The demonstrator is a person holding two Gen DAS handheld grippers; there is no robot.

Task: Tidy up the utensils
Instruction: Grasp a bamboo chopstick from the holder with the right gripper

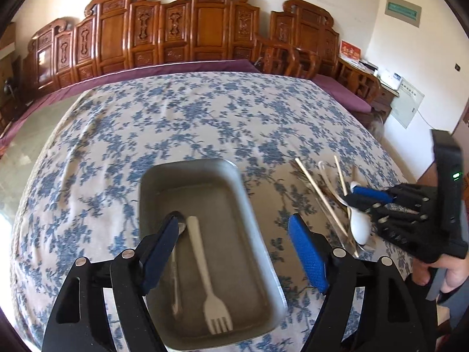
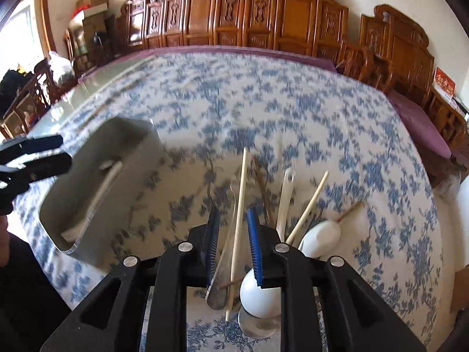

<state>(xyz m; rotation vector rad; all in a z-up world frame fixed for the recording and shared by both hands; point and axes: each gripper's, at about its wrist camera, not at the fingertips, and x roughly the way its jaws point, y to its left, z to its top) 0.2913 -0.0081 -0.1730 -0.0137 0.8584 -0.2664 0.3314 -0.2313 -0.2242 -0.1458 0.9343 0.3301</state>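
A grey rectangular tray [image 1: 152,193] lies on the blue-flowered tablecloth; it also shows at the left of the right wrist view [image 2: 129,135]. In it lie a white plastic fork [image 1: 202,267] and a thin clear utensil [image 1: 175,281]. My left gripper [image 1: 234,252] is open and empty above the tray. A pile of utensils lies to the tray's right: pale chopsticks [image 2: 239,214], white spoons [image 2: 321,239] and a clear utensil [image 2: 221,264]. My right gripper [image 2: 233,246] is down over the pile, jaws partly open around a chopstick and the clear utensil, not clamped.
Carved wooden chairs [image 1: 205,26] and a purple-cushioned bench [image 1: 346,94] line the wall behind the table. The tablecloth [image 1: 190,111] stretches far behind the tray. A person's hand [image 1: 445,275] holds the right gripper at the right edge.
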